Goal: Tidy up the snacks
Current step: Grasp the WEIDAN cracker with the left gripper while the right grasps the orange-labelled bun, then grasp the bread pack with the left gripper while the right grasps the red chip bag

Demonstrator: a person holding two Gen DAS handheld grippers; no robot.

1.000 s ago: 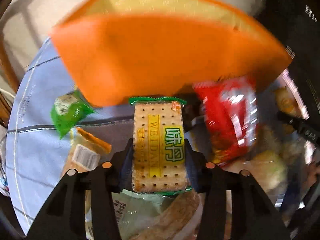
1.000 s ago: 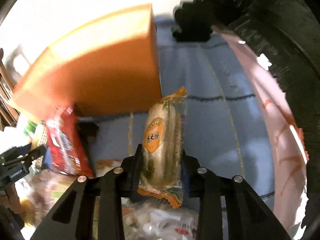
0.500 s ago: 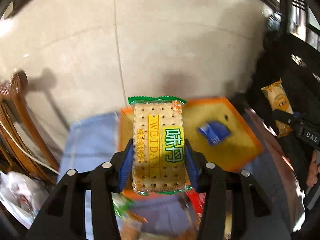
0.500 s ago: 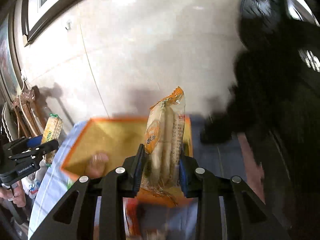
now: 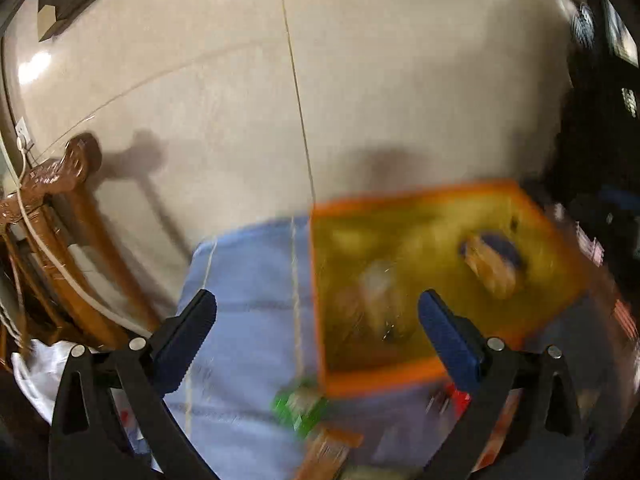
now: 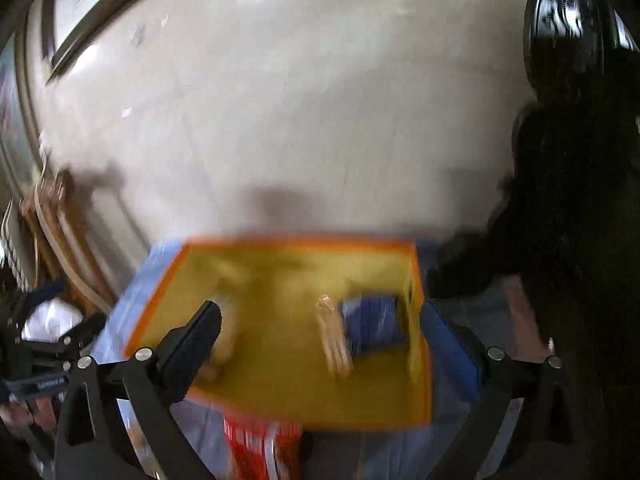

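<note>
An orange box (image 5: pixel 436 280) with a yellow inside stands on the blue tablecloth (image 5: pixel 248 280); it also shows in the right wrist view (image 6: pixel 288 360). My left gripper (image 5: pixel 316 324) is open and empty above its near left corner. The cracker pack (image 5: pixel 380 304) lies blurred inside. My right gripper (image 6: pixel 320 332) is open and empty above the box. The bread snack (image 6: pixel 334 344) lies inside beside a blue packet (image 6: pixel 372 324); both also show in the left wrist view, snack (image 5: pixel 490 266) and packet (image 5: pixel 502 248).
A green packet (image 5: pixel 300 404) and other snacks lie on the cloth in front of the box. A red packet (image 6: pixel 260 448) lies near the box's front edge. A wooden chair (image 5: pixel 64 216) stands at the left by the wall. A dark figure (image 6: pixel 560 240) is at the right.
Both grippers have opened. The cracker pack left the left gripper and the bread snack left the right gripper; both now lie in the orange box.
</note>
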